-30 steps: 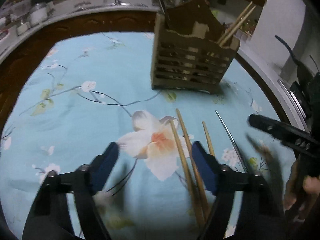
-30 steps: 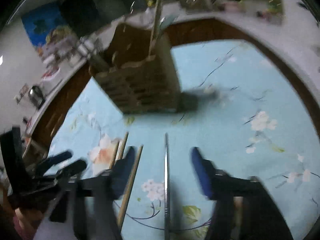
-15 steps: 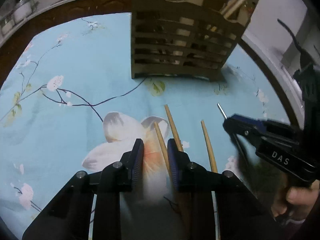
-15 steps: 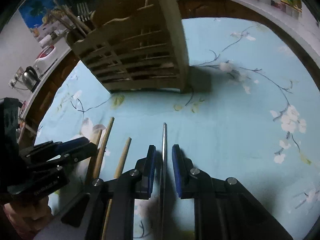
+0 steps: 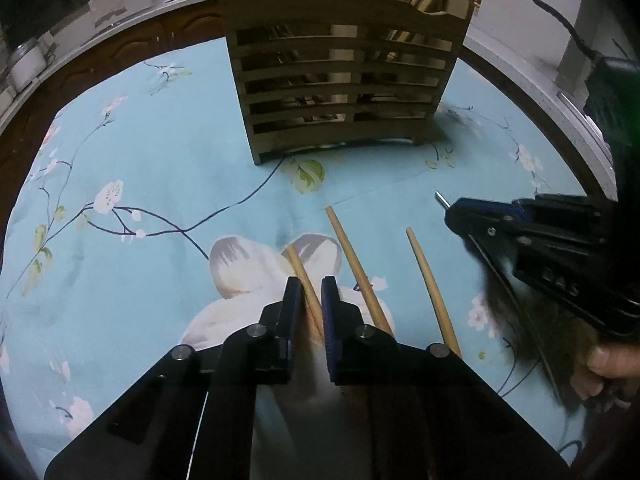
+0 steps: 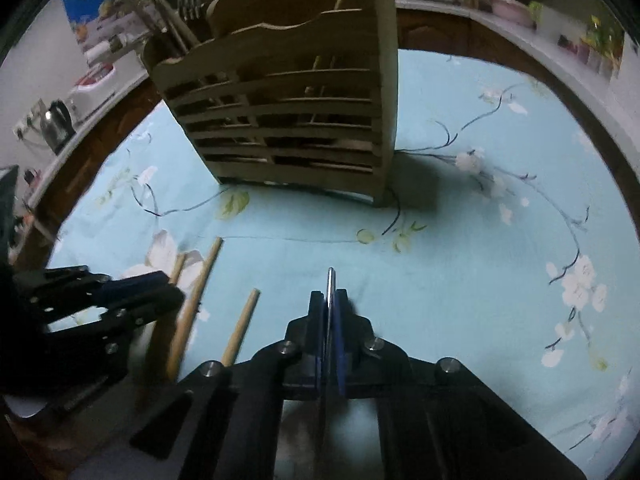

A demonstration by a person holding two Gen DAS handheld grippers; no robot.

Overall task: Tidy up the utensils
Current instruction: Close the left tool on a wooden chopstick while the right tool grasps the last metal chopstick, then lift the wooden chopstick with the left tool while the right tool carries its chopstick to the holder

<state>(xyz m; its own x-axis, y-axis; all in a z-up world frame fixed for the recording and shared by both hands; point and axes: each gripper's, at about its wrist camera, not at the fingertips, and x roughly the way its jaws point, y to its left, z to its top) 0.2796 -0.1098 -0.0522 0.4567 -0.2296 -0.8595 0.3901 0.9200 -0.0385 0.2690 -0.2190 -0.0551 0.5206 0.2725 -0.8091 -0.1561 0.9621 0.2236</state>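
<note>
Progress partial: slatted wooden utensil holder (image 5: 340,80) already holds chopsticks. Left gripper (image 5: 310,300) clamps one bamboo chopstick (image 5: 304,276); right gripper (image 6: 330,312) clamps thin metal chopstick (image 6: 330,284). Two bamboo chopsticks (image 5: 430,284) remain on floral-clothed surface (image 5: 160,184).

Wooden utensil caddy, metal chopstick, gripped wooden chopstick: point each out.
wooden utensil caddy (image 5: 340,80), left wrist view, slatted front.
metal chopstick (image 6: 330,280), right wrist view, tip beyond the pads.
gripped wooden chopstick (image 5: 298,266), left wrist view, shaft ahead of the pads.

pale blue floral tablecloth (image 5: 160,184); tan, perhaps wooden, chopsticks (image 5: 352,264).
</note>
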